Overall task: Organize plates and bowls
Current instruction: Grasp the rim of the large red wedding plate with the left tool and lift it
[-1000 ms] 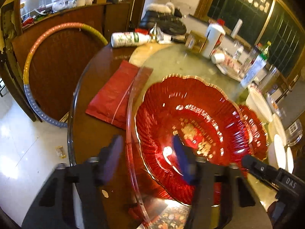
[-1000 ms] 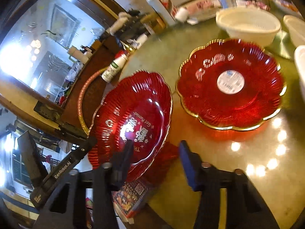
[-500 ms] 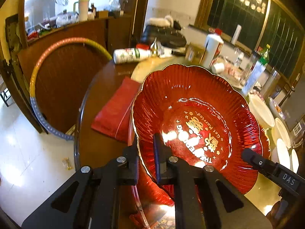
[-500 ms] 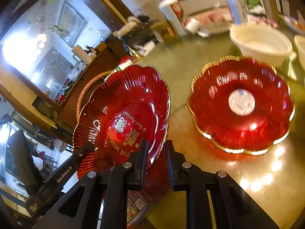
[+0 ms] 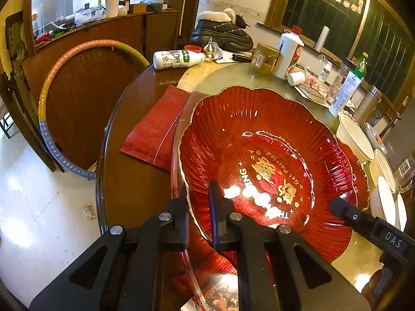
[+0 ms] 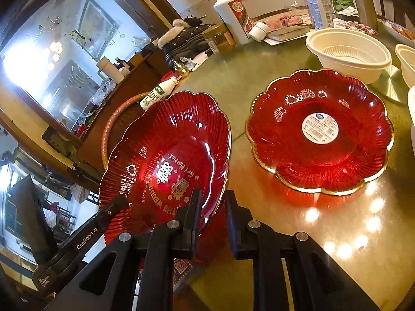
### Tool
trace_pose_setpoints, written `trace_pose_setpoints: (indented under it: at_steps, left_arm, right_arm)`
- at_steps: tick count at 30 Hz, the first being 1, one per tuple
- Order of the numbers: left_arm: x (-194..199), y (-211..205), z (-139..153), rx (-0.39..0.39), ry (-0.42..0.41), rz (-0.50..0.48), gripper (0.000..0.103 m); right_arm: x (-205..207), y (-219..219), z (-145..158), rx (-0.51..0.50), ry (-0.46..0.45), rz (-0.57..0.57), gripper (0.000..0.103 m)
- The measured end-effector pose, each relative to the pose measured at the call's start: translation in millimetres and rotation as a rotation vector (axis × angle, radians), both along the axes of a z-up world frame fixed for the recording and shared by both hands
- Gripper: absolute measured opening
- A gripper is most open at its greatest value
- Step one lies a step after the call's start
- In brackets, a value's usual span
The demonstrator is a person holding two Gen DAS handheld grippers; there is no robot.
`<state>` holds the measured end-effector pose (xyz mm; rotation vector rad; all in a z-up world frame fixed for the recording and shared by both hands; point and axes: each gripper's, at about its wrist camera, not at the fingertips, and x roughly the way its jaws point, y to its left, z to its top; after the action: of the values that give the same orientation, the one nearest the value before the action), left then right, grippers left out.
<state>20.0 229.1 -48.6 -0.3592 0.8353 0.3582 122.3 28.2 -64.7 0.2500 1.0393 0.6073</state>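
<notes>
A red scalloped plate with gold lettering is held tilted above the table between both grippers. My left gripper is shut on its near left rim. My right gripper is shut on its opposite rim, one finger inside the dish and one behind. Each gripper shows in the other's view: the right gripper's finger and the left gripper's finger. A second red plate with a round white sticker lies flat on the table to the right; its rim peeks out behind the held plate.
White bowls stand beyond the plates. A white liquor bottle, a jar, a lying milk bottle and a black boot crowd the far side. A red packet lies at the left. A hoop leans beside the table.
Both grippers have closed on opposite rims of the lettered red plate. The plate has come up off the table and tilted toward the cameras.
</notes>
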Motion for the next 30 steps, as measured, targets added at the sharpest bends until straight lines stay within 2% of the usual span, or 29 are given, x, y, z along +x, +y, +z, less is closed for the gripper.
trace_pose_setpoints:
  at_steps: [11, 16, 23, 25, 30]
  left_arm:
    - [-8, -6, -4, -0.01, 0.011, -0.007, 0.01]
    - [-15, -6, 1, -0.003, -0.01, -0.002, 0.01]
    - [-11, -4, -12, -0.046, 0.027, -0.004, 0.01]
    - [-11, -2, -14, -0.072, 0.038, -0.003, 0.011]
    - [-18, 0, -9, -0.074, 0.018, 0.014, 0.015]
  right_arm:
    - [-9, -7, -3, -0.01, 0.008, -0.004, 0.018]
    - [-14, -3, 3, -0.026, -0.025, 0.003, 0.018]
    - [-15, -4, -2, -0.049, -0.001, -0.014, 0.018]
    - [-15, -3, -4, -0.057, 0.013, -0.012, 0.023]
    - [-16, -5, -3, -0.054, 0.018, -0.017, 0.023]
